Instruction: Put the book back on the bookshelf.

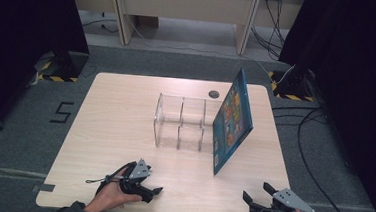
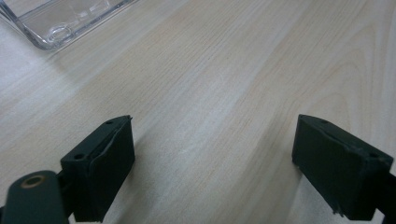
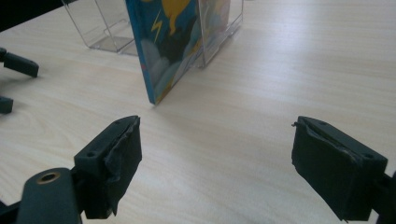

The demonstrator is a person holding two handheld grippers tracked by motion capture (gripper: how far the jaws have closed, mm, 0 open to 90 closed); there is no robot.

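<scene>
While book (image 1: 232, 120) leans on rack (image 1: 181, 122) (clear), jaws apart.

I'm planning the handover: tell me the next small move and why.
Probably bring the right gripper forward to the book: it leans tilted against the clear rack outside its slots, and the jaws stand open and empty near the table edge.

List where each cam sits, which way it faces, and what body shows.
High view: above the person's side, facing forward-down at table; left tongs and right tongs in hands.
Left gripper view: on left tongs, facing tabletop and clear rack corner.
Right gripper view: on right tongs, facing the leaning book.
Shared: all three show the rack.
</scene>
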